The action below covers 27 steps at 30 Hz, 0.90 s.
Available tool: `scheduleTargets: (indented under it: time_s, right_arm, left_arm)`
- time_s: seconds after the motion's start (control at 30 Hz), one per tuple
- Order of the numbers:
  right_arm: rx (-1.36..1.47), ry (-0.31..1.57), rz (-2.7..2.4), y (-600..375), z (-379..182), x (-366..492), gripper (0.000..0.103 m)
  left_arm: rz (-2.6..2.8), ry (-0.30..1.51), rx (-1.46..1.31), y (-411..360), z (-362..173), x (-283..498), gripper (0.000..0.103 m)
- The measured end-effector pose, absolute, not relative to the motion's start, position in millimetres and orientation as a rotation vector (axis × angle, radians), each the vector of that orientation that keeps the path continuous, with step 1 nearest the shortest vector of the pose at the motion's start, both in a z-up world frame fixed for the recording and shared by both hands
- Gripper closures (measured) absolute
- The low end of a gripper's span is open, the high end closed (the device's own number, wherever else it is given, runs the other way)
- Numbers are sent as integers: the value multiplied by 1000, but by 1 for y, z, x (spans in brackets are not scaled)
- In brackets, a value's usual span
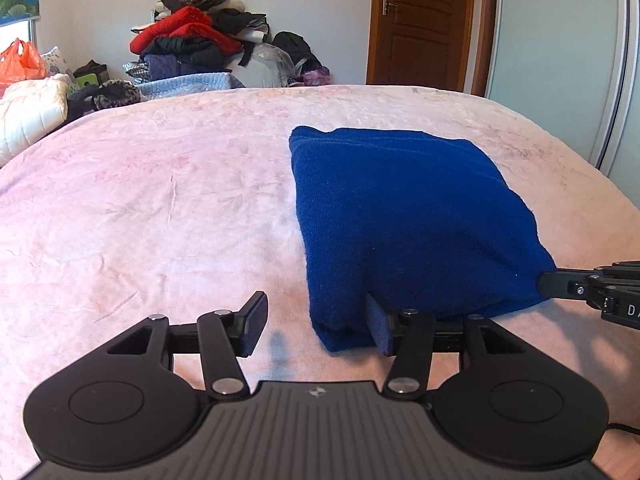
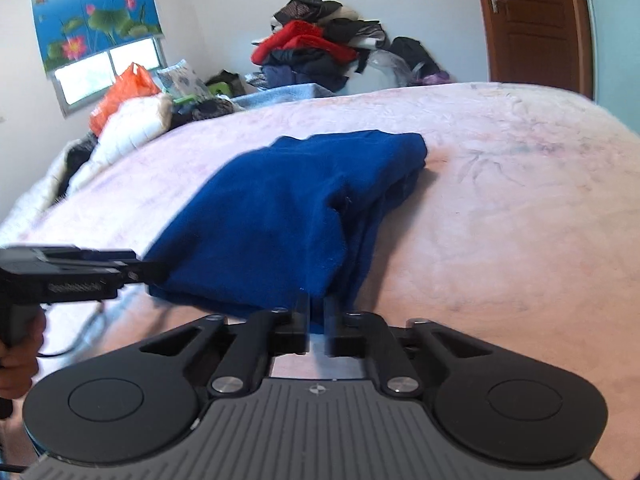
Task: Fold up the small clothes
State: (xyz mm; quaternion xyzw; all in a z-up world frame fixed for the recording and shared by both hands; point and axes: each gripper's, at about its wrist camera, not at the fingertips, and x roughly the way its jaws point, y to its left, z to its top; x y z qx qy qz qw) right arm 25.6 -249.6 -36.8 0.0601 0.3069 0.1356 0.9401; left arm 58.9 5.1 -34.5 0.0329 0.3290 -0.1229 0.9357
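A folded dark blue knit garment [image 1: 404,216] lies on the pink bedspread [image 1: 160,200]; it also shows in the right wrist view [image 2: 280,216]. My left gripper [image 1: 316,320] is open at the garment's near left corner, its right finger against the cloth's edge, its left finger on bare bedspread. My right gripper [image 2: 318,316] is shut on the garment's near edge. It also shows at the right edge of the left wrist view [image 1: 560,280], at the garment's near right corner. The left gripper shows at the left of the right wrist view [image 2: 136,270].
A heap of clothes [image 1: 192,40] is piled beyond the bed's far edge, with an orange bag [image 1: 22,60] and white quilt [image 1: 28,116] at the left. A wooden door [image 1: 420,20] and a wardrobe [image 1: 560,60] stand at the far right.
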Motion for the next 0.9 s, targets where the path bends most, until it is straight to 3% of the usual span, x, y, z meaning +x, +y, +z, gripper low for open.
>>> scheduleTargets:
  time_s: [0.2,0.23,0.37,0.47,0.57,0.6,0.63,0.83,0.87,0.9]
  right_arm:
    - [119,690,274,-258,-41,25,96]
    - [139,666,256,-261,-38,25,83]
    - [280,553,268,-278,-13,37,66]
    - [351,594,285,-284,-13,74,53]
    - [485,648,288,-292,-30,106,55]
    - [518,658,298,-293,-35,112,65]
    - [515,658,300,-292,-38,115,87]
    - [342,664,182,-277,-46,114,89]
    - [342,673,175,-276,-46,113,85]
    - [328,661,159,-275,-42,108,69]
  left_arm:
    - [-242,612,62,7,-17,53,50]
    - [-249,605,62,5,-14,53,50]
    - [-277,584,73,-8,-5,61,40]
    - [-292,558,96,-24,-5,69,39]
    - [-302,559,118,-40,-9,75,39]
    - [-309,563,122,-43,-11,77,39]
    - [-311,571,130,-47,-14,79,39]
    - [-313,608,168,-56,-34,81,39]
    - [-315,601,166,-56,-34,79,39]
    - [-318,593,163,-54,-33,77,39]
